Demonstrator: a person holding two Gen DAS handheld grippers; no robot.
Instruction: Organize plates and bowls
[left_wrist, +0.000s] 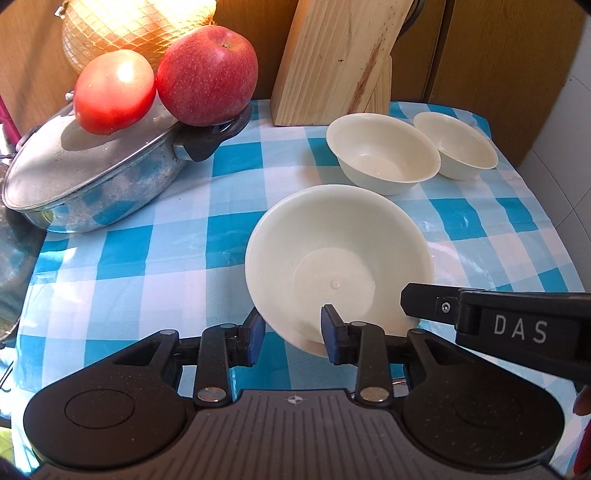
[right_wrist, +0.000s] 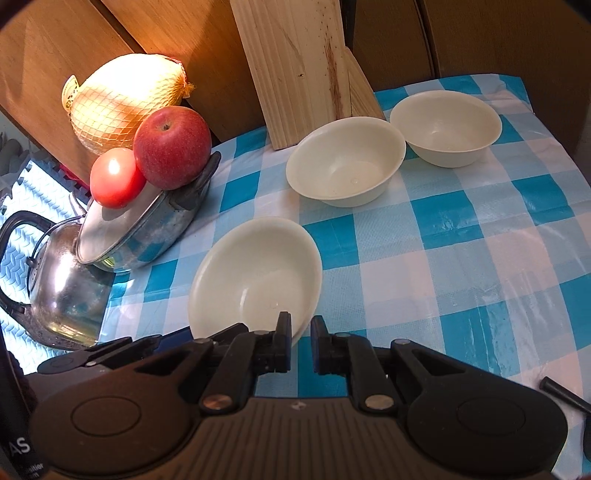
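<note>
A cream bowl hangs tilted just above the checked tablecloth, held from two sides. My left gripper is shut on its near rim, one blue pad outside the wall and one inside. My right gripper is shut on the same bowl at its right rim, one finger in the bowl and one outside. A finger of the right gripper reaches in from the right in the left wrist view. Two more cream bowls stand upright side by side at the back right.
At the left a steel pot with a lid carries a tomato and an apple; a netted melon lies behind. A wooden board leans on the back wall. A kettle stands off the cloth's left edge.
</note>
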